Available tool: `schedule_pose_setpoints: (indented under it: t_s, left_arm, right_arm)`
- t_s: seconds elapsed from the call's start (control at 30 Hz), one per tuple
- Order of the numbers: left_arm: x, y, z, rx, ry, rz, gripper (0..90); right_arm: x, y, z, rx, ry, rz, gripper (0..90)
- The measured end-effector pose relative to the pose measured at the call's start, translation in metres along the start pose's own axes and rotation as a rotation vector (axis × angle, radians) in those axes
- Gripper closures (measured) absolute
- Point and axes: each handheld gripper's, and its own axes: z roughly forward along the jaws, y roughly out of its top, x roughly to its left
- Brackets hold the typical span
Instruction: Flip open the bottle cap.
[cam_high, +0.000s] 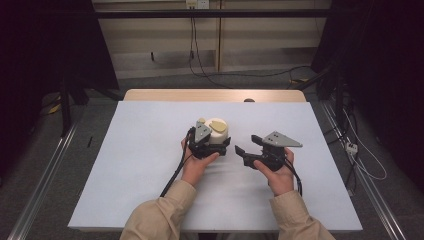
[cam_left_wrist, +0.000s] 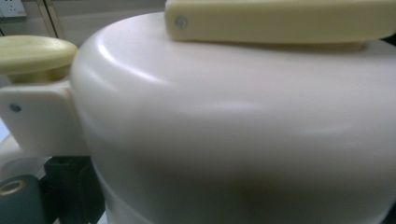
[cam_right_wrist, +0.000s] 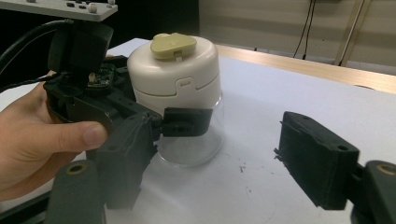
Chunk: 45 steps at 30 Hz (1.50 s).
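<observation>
A small container (cam_high: 218, 131) with a white domed lid, a pale yellow flap on top (cam_right_wrist: 173, 45) and a clear lower body (cam_right_wrist: 196, 144) stands at the middle of the table. My left gripper (cam_high: 216, 141) is shut on it from the near side. One of its black fingers (cam_right_wrist: 187, 122) lies against the clear wall; the other is hidden behind the container. In the left gripper view the white lid (cam_left_wrist: 233, 121) sits very close. My right gripper (cam_high: 246, 145) is held just to the right of the container, open, with nothing between its fingers (cam_right_wrist: 317, 158).
A pale sheet (cam_high: 150, 150) covers the table, with a bare wooden strip (cam_high: 210, 95) along the far edge. Cables and a power strip (cam_high: 351, 147) lie on the floor to the right. Dark stands flank the table on both sides.
</observation>
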Motion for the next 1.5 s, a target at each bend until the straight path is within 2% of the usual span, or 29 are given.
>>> schedule_pose_setpoints:
  t_s: [0.2,0.5,0.63,0.77,0.9,1.0,1.07,1.23,1.5]
  left_arm:
    - [0.000,0.000,0.000,0.000,0.001,0.000,5.0]
    - [0.000,0.000,0.000,0.005,0.003,0.007,5.0]
    - [0.000,0.000,0.000,0.005,0.003,0.008,5.0]
    - [0.000,0.000,0.000,0.006,0.004,0.012,5.0]
    - [-0.001,0.000,0.000,0.002,0.004,0.005,5.0]
    - [-0.001,0.000,0.000,0.003,0.005,0.006,5.0]
    - [-0.001,0.000,0.000,0.003,0.004,0.005,5.0]
    - [-0.001,0.000,0.000,0.003,0.005,0.006,5.0]
    - [-0.001,0.000,0.000,0.003,0.007,0.005,5.0]
  right_arm:
    - [0.001,0.003,0.004,0.019,0.006,-0.011,30.9]
    - [0.002,0.008,0.007,0.025,0.005,-0.029,43.8]
    - [0.003,0.009,0.011,0.039,0.020,-0.028,51.9]
    - [0.005,0.012,0.014,0.040,0.046,-0.024,64.9]
    - [0.008,0.016,0.016,0.039,0.049,-0.055,74.5]
    - [0.009,0.018,0.018,0.040,0.052,-0.056,79.8]
    - [0.010,0.019,0.019,0.044,0.052,-0.066,81.9]
    - [0.010,0.021,0.022,0.051,0.069,-0.055,87.2]
    - [0.008,0.023,0.027,0.053,0.087,-0.051,90.0]
